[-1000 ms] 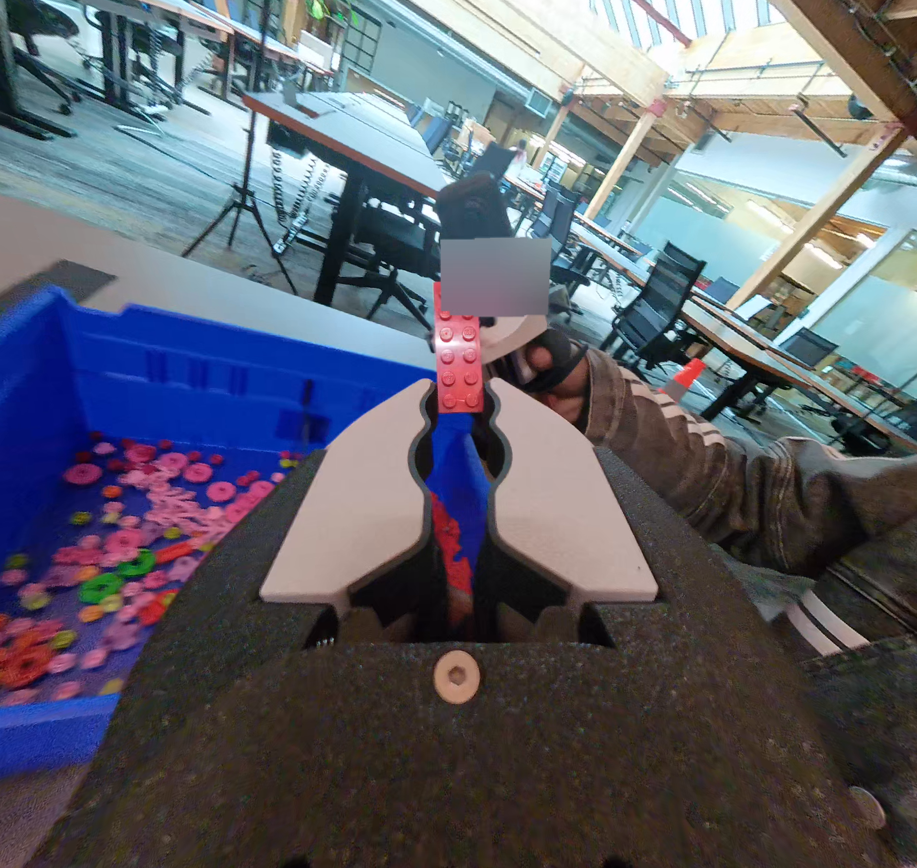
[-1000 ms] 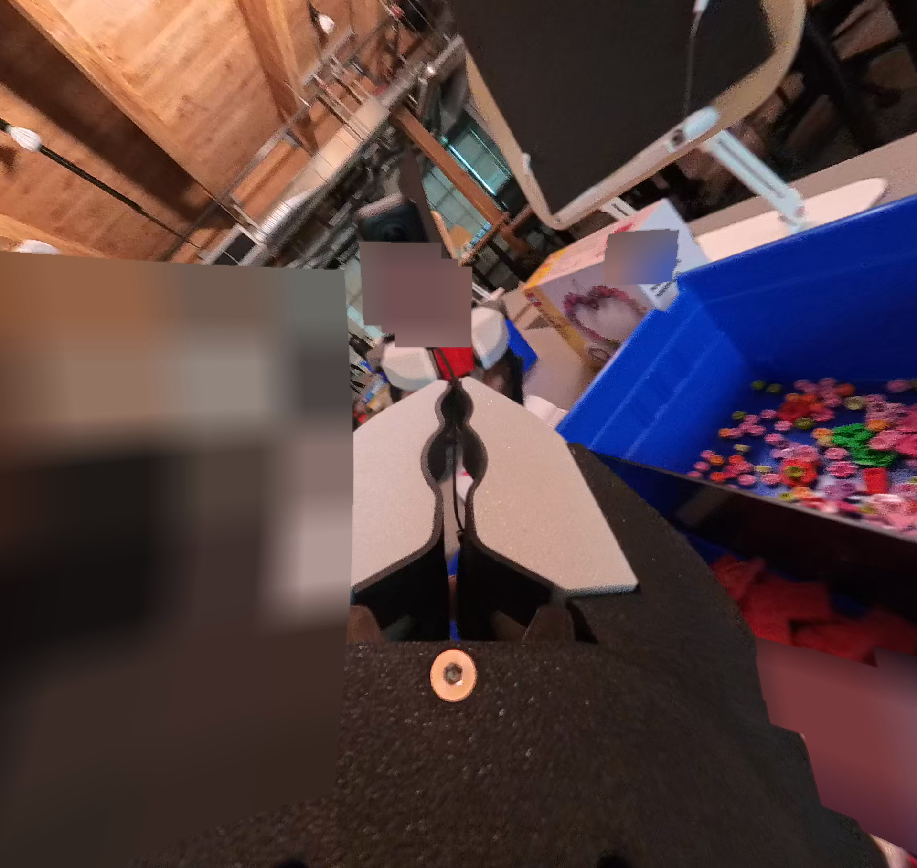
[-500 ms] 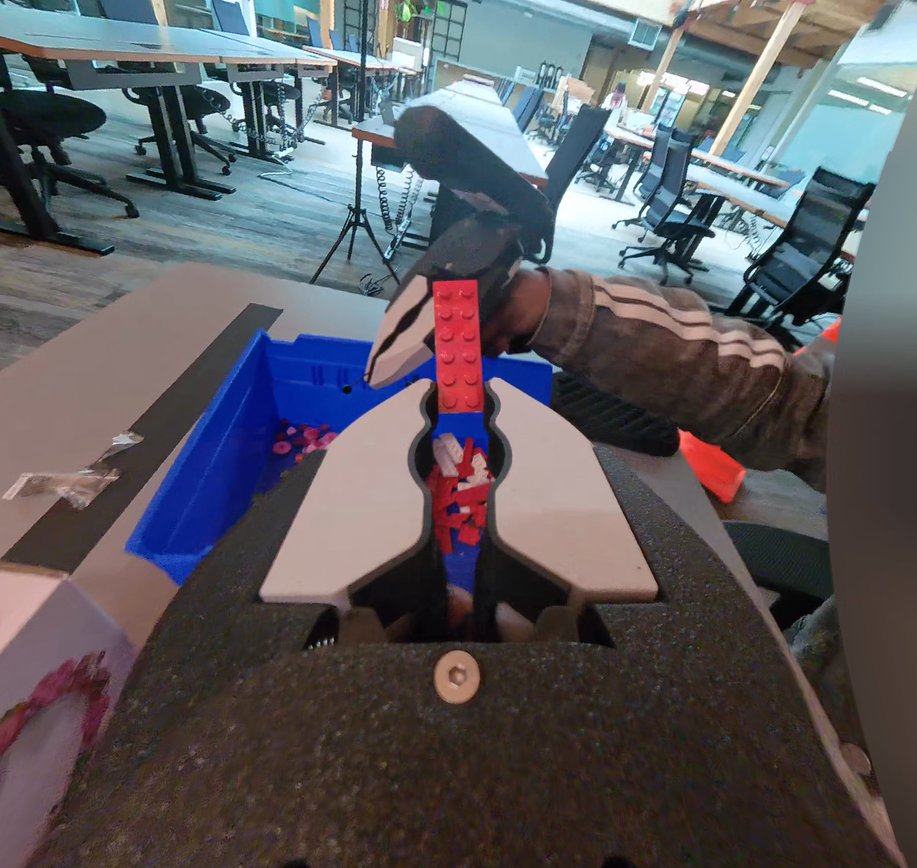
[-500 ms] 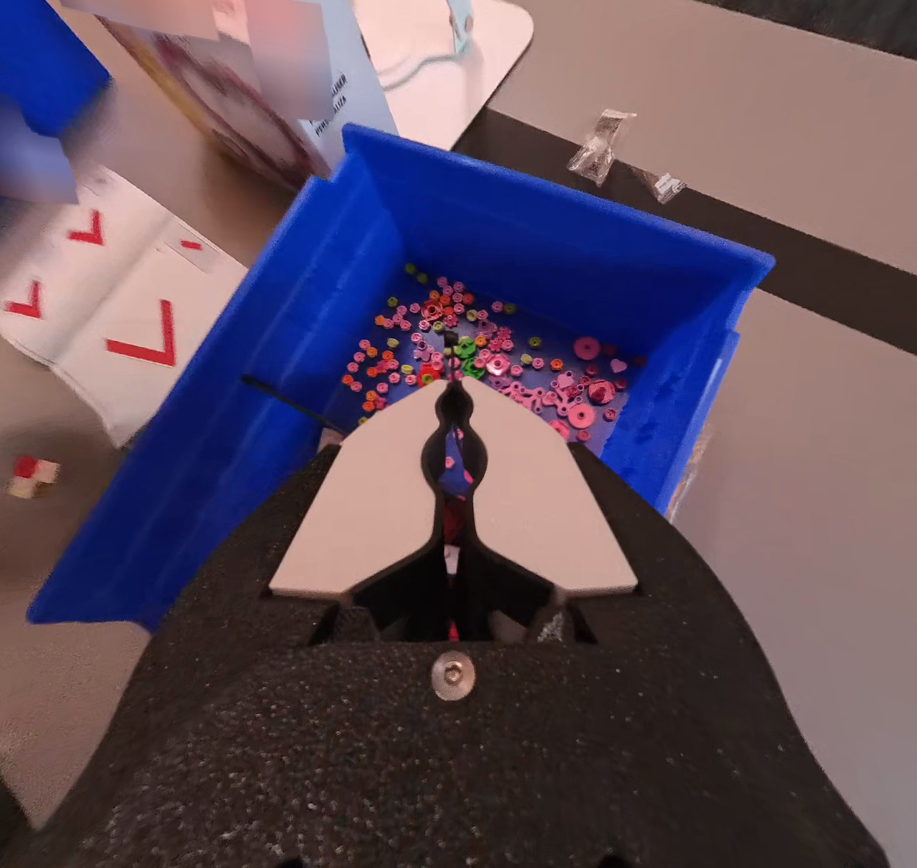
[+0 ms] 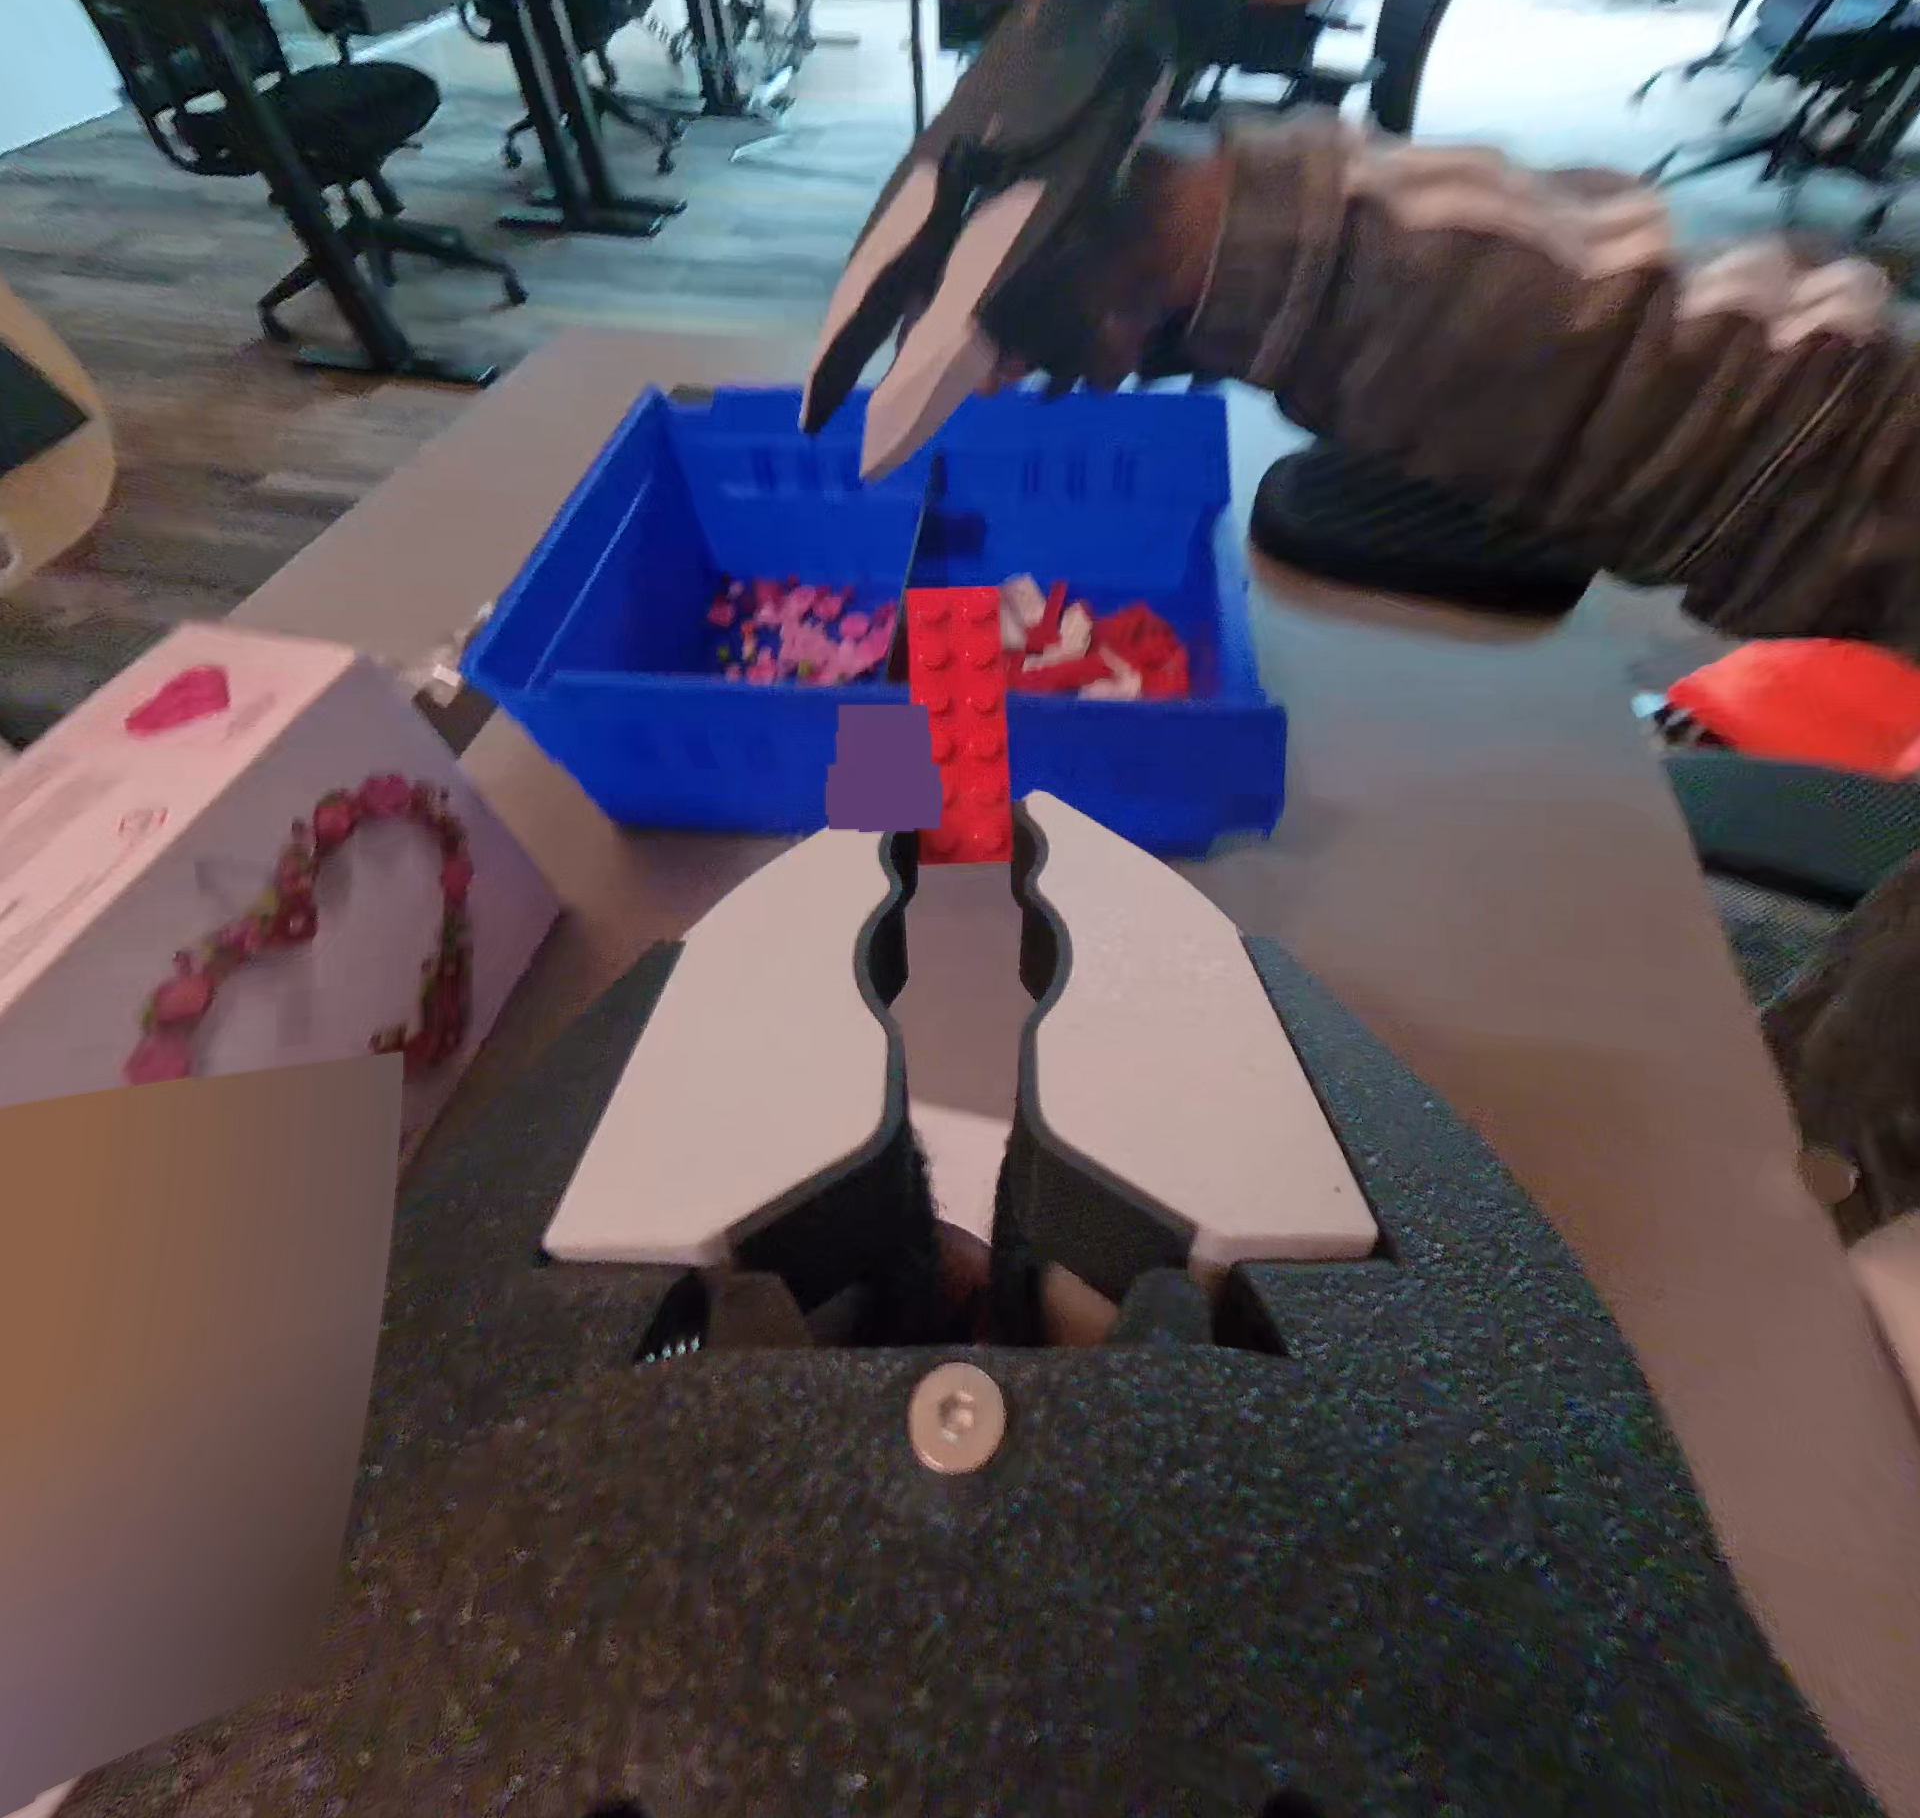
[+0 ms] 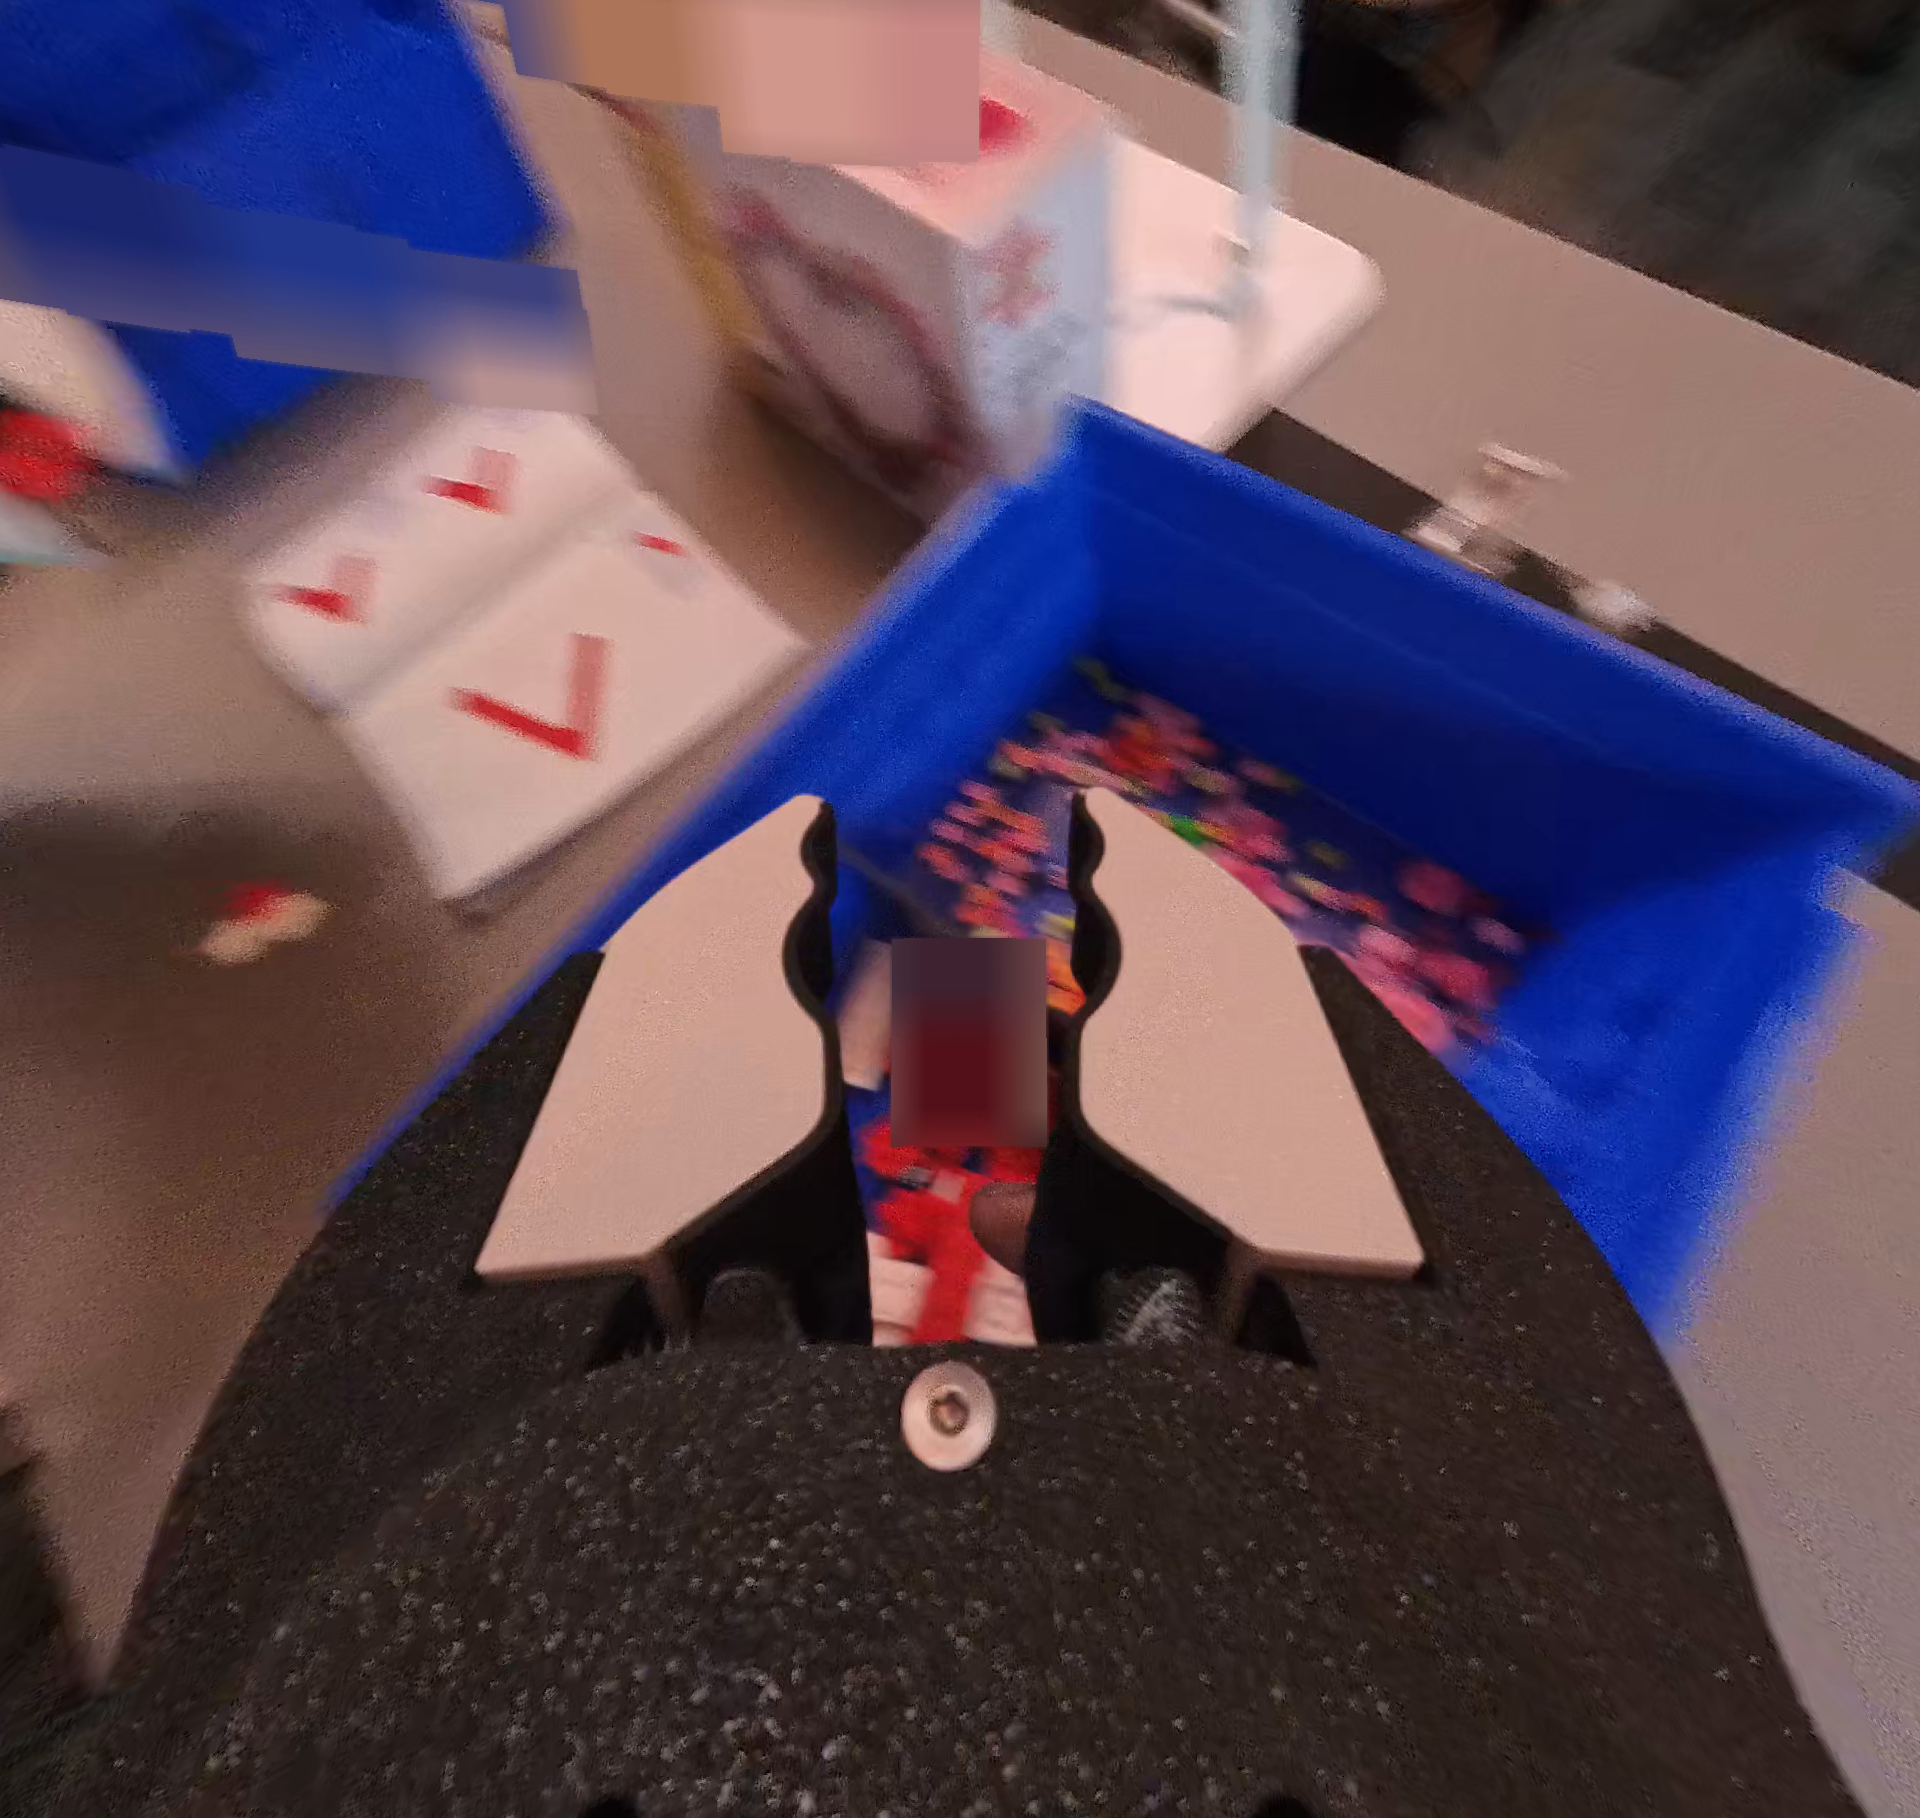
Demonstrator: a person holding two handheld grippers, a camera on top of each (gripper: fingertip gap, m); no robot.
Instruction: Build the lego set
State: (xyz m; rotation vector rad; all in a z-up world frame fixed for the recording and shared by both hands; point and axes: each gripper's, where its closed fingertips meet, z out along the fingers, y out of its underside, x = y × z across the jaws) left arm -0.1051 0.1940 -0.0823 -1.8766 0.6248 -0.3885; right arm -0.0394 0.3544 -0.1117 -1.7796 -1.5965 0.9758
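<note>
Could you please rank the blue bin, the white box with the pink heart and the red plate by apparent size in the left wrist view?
1. Blue bin
2. White box, cut off and nearer the camera, so this ranking is unsure
3. Red plate, held by the left gripper, clearly smallest

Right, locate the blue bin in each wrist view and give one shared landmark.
Left wrist view: blue bin sits upper centre, beyond the red plate in the jaws.
Right wrist view: it fills the centre right, rim at.
Shared landmark: the white box beside it.
</note>
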